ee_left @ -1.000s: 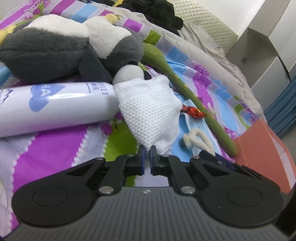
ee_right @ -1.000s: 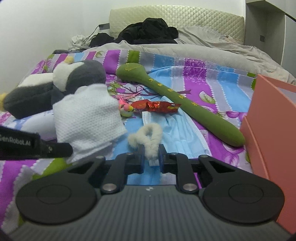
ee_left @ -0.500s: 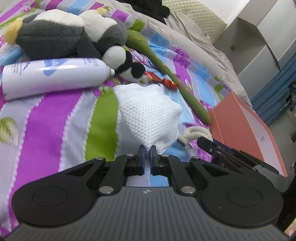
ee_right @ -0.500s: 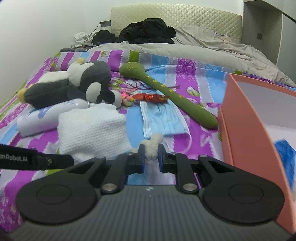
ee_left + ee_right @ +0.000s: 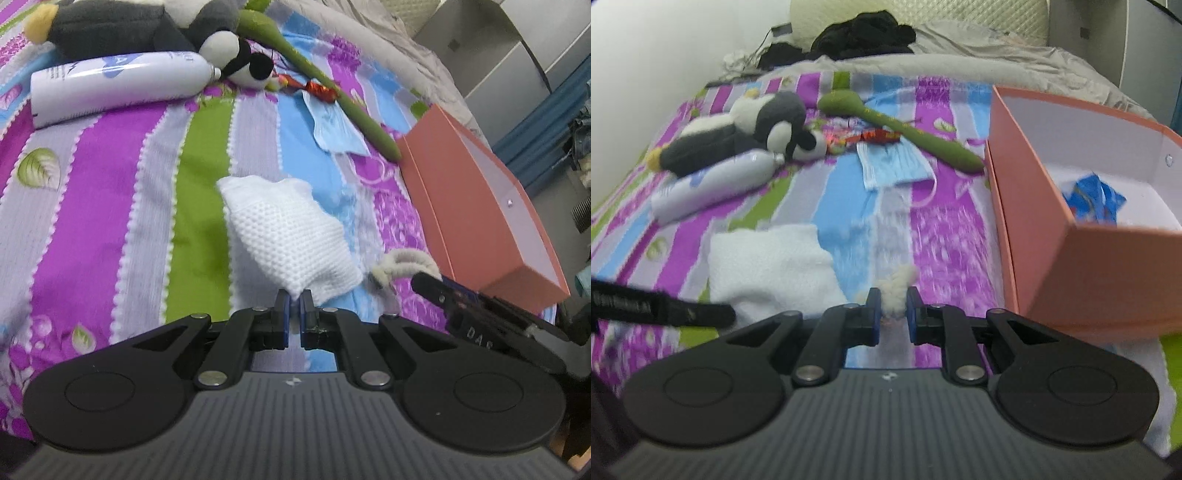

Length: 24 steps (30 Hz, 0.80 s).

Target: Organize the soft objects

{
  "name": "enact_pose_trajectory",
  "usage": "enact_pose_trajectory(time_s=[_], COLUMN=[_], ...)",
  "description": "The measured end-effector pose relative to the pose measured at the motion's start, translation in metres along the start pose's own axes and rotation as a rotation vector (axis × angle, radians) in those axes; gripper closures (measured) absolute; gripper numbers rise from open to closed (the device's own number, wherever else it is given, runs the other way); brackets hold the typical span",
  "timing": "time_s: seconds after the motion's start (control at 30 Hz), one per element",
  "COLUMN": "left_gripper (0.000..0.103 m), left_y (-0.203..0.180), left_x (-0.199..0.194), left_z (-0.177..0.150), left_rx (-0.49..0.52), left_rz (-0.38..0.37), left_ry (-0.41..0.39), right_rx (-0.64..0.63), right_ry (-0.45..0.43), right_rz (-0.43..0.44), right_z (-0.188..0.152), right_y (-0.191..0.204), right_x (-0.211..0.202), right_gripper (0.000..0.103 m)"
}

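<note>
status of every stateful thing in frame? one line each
left gripper: shut on the white cloth's corner
white cloth: held, hanging over the bedspread
right gripper: shut on the fluffy cord
fluffy cord: held
pink box: open, blue item inside
face mask: lying flat
white bottle: lying on its side

Each gripper is black plastic. The left gripper (image 5: 294, 311) has two flat arms with a big round disc pressed into each side, and shiny silver screws at the joints. Its fingers (image 5: 282, 314) have blue pads on the inside. Behind them is a grey ribbed plate with a tiny white mark. The right gripper (image 5: 892, 309) looks the same, with blue pads too. White letters run along the side of each one, but they are too blurry to read fully.
</note>
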<state>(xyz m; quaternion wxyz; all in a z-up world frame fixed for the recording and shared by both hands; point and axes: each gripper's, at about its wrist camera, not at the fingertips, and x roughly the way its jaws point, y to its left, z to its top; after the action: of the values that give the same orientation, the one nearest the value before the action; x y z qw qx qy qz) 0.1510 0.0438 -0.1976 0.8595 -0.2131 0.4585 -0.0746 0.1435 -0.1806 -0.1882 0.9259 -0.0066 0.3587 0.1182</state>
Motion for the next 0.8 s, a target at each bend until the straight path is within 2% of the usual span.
enact_pose_trajectory(time_s=[0.1, 0.17, 0.2, 0.23, 0.3, 0.33, 0.5, 0.53, 0.57, 0.63, 0.8], left_gripper=[0.096, 0.091, 0.079, 0.058, 0.044, 0.044, 0.04, 0.035, 0.034, 0.032, 0.032], left_y=[0.002, 0.004, 0.005, 0.007, 0.011, 0.013, 0.01, 0.008, 0.005, -0.002, -0.015], left_x=[-0.006, -0.008, -0.009, -0.009, -0.008, -0.009, -0.016, -0.016, -0.015, -0.012, 0.01], left_z=[-0.007, -0.01, -0.01, -0.011, -0.011, -0.01, -0.006, -0.005, -0.003, -0.001, -0.001], left_rx=[0.017, 0.02, 0.015, 0.007, -0.013, -0.016, 0.017, 0.028, 0.042, 0.081, 0.139], left_rz=[0.01, 0.028, 0.039, 0.05, 0.079, 0.091, 0.114, 0.114, 0.117, 0.125, 0.146], left_ry=[0.015, 0.015, 0.014, 0.015, 0.024, 0.023, -0.019, -0.023, -0.028, -0.04, -0.008], right_rx=[0.004, 0.008, 0.014, 0.021, 0.031, 0.035, 0.011, -0.003, -0.019, -0.038, -0.057], right_ry=[0.04, 0.056, 0.061, 0.064, 0.063, 0.058, 0.008, 0.0, -0.009, -0.026, -0.026], right_rz=[0.008, 0.012, 0.017, 0.02, 0.011, 0.011, 0.004, -0.002, -0.009, -0.007, -0.016], right_z=[-0.015, -0.023, -0.026, -0.029, -0.031, -0.031, -0.023, -0.022, -0.02, -0.019, -0.017], right_y=[-0.002, -0.003, -0.004, -0.005, -0.007, -0.008, -0.008, -0.007, -0.006, -0.005, -0.008], right_x=[-0.002, -0.003, -0.004, -0.004, -0.004, -0.005, -0.006, -0.005, -0.003, 0.0, 0.011], right_gripper=[0.085, 0.083, 0.081, 0.077, 0.07, 0.067, 0.065, 0.06, 0.051, 0.043, 0.043])
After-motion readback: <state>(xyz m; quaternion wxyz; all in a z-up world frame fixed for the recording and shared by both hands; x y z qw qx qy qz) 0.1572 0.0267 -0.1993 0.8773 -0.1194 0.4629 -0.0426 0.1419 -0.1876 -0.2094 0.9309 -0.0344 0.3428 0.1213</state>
